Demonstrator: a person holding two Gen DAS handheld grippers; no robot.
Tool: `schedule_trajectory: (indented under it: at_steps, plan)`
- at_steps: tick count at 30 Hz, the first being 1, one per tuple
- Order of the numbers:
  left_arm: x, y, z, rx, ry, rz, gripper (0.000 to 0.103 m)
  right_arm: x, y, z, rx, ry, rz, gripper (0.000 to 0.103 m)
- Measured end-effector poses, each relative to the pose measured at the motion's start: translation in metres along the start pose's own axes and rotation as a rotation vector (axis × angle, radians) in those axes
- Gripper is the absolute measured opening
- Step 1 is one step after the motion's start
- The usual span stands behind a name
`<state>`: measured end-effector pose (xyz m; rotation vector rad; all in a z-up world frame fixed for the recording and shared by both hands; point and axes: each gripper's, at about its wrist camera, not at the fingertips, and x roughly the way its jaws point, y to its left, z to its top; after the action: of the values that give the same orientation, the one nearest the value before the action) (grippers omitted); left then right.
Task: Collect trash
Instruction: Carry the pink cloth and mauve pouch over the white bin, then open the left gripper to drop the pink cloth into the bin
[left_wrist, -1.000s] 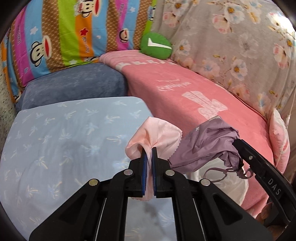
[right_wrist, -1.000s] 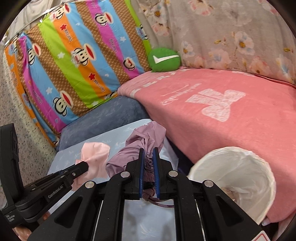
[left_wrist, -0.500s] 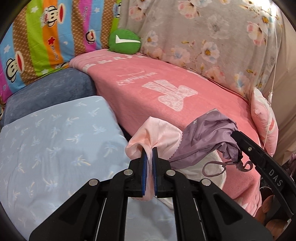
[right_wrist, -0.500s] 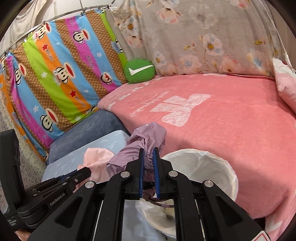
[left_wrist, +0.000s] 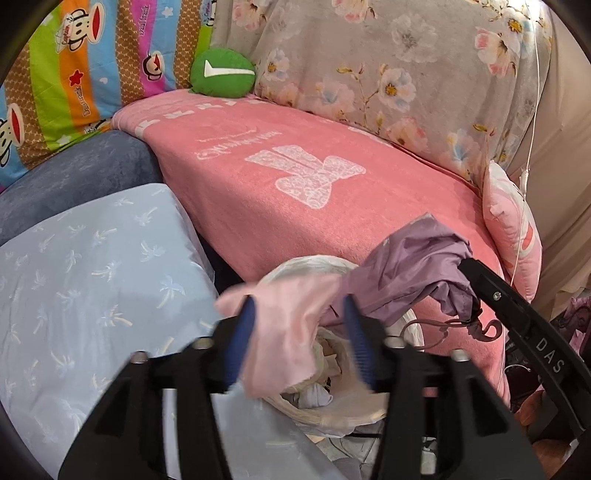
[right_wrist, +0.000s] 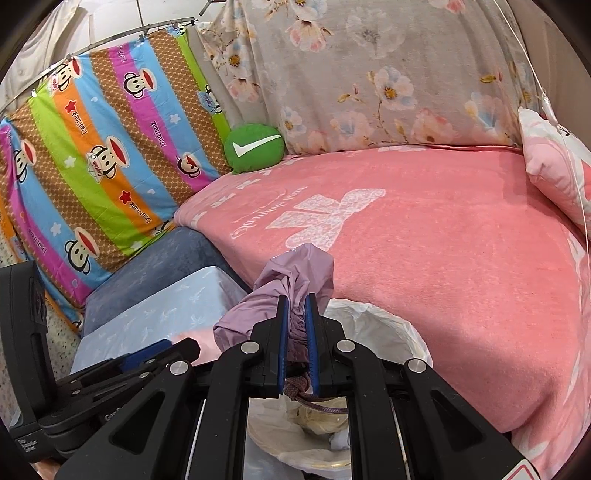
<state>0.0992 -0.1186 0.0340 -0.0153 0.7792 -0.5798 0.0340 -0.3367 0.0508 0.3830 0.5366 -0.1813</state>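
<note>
The left gripper (left_wrist: 299, 332) has just spread its jaws wide; half a second ago they were pressed tight on the pink cloth (left_wrist: 284, 332). Now the pink cloth hangs loose between the blue pads, blurry, and I think it is dropping into the trash bin (left_wrist: 369, 410) right under it. So I judge this piece of trash is almost collected. The right gripper (right_wrist: 295, 332) is pressed together, pinching the purple bag (right_wrist: 295, 269), with a cord hanging below the jaws. It sits over the trash bin (right_wrist: 384, 325) too, closer than it was a second ago, so the purple bag looks like it should go in next. The bin has a white liner and some trash already lies inside. In the left view the bin sits at about six o'clock, close to the edge of a bed with a pink blanket (left_wrist: 295, 192). A light blue cushion (left_wrist: 92, 277) is at about nine o'clock. A green round pillow (left_wrist: 221, 74) sits at about eleven o'clock, well apart from the bin. Behind the bed hang a striped monkey sheet (right_wrist: 103, 147) and a gray flower sheet (right_wrist: 369, 74).
</note>
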Motion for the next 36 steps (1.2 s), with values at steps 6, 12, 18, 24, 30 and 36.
schedule_trajectory:
  at_steps: [6,12,18,24,30,36]
  plan:
    - [-0.003,-0.004,0.003,0.021,-0.019,0.011,0.057,0.003,0.000,0.000,-0.004,0.006,0.005,0.009]
    - [-0.006,-0.003,0.003,0.033,-0.039,0.026,0.063,0.005,0.003,0.000,-0.011,0.007,0.004,0.010]
    - [-0.007,-0.004,0.005,0.047,-0.041,0.018,0.063,0.004,0.000,0.000,0.001,-0.001,-0.005,0.010]
    - [-0.011,0.015,-0.007,0.052,-0.050,0.049,0.076,0.003,-0.005,-0.002,-0.004,0.003,-0.022,0.010]
    - [0.011,0.045,-0.028,-0.004,0.025,0.097,0.076,0.013,-0.007,-0.014,0.010,0.030,-0.018,0.010]
    - [0.040,0.039,-0.043,0.019,0.090,0.087,0.076,0.028,-0.004,-0.028,-0.003,0.069,-0.015,0.010]
